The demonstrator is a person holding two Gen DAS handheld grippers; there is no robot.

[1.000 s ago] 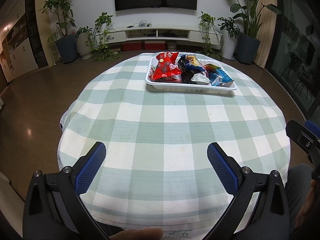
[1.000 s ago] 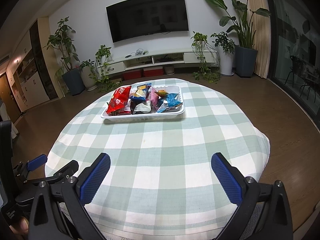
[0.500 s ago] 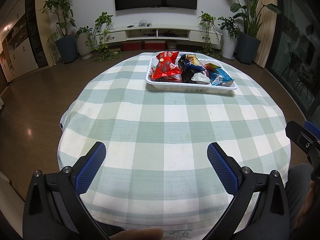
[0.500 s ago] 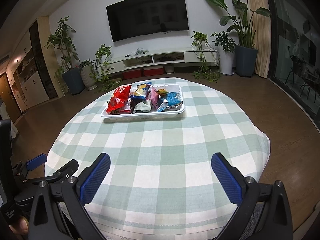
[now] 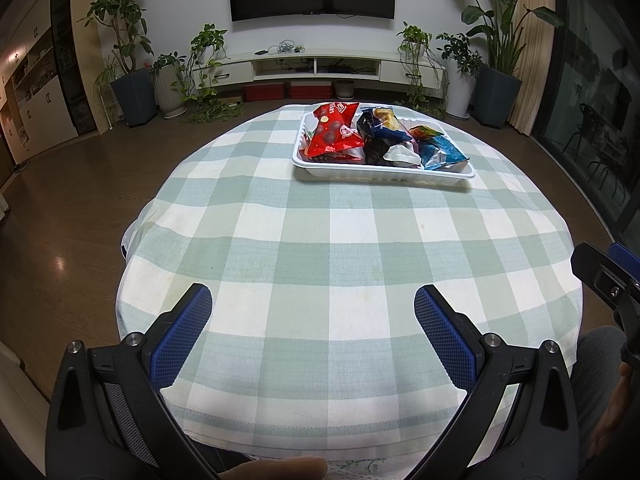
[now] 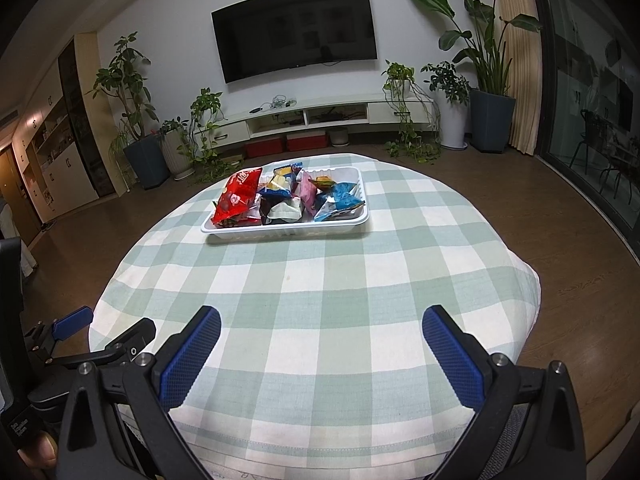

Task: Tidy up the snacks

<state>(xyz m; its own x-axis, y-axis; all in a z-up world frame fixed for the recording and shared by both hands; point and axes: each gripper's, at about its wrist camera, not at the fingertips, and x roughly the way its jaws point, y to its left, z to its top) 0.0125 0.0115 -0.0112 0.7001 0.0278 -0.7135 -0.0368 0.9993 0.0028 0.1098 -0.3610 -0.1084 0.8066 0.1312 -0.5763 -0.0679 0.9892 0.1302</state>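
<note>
A white tray full of snack packets stands at the far side of the round table. A red bag lies at its left end, a blue packet at its right end, dark and white packets between them. My left gripper hangs open over the near table edge, nothing between its blue pads. My right gripper is open too, at the near edge, far from the tray. The left gripper's finger shows at the lower left of the right wrist view.
A green-and-white checked cloth covers the table. Behind it are a TV, a low white TV shelf and several potted plants. A glass door is on the right. Brown wood floor surrounds the table.
</note>
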